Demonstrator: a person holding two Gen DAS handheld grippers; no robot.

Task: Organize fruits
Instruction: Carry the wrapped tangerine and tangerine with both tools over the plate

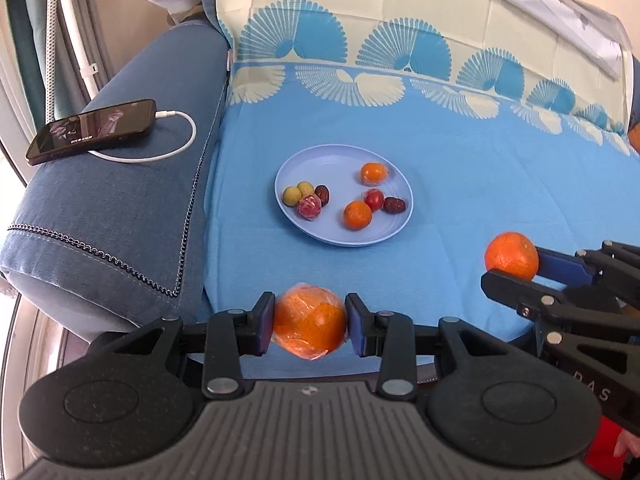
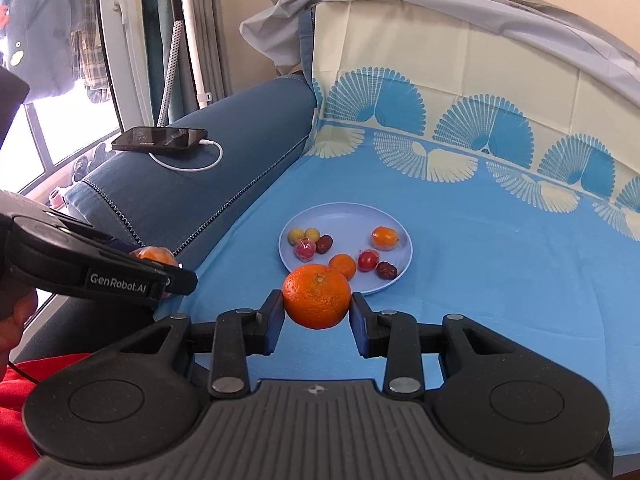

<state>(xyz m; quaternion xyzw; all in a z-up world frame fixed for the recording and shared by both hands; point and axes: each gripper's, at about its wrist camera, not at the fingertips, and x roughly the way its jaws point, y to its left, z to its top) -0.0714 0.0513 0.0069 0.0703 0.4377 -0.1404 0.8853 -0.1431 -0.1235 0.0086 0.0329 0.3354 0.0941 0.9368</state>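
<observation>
Orange fruit fills both of your grips: the left gripper (image 1: 310, 324) has its fingers pinching a round orange wrapped in clear plastic film (image 1: 310, 326), and the right gripper (image 2: 317, 304) has its fingers pinching a bare round mandarin with dimpled peel (image 2: 317, 295). Both hang above the light blue bedsheet with the fan-pattern border (image 1: 460, 184), on the near side of the round pale blue plastic plate (image 1: 384, 236).

Watch the film on the left fruit. It looks slick and loose, so the orange could turn or slide out between the blue pads if you tip the gripper further. The bare mandarin is caught only at its sides, so a quick swing could roll it free.

The plate already carries two smaller oranges, two film-wrapped red fruits, two yellow-green ones and two dark dates. Free room looks greatest in its middle and far-left part; setting a big orange down among them could knock the small ones over the low rim. The sheet is soft, so the plate may tilt if you press on one edge.

From the right wrist view your left gripper hides most of its orange. An orange shape is cut off at the far right edge of the left view; you cannot tell what it is. A black phone on a white cable (image 1: 94, 128) lies on the blue fabric sofa arm (image 1: 120, 208) at the left.
</observation>
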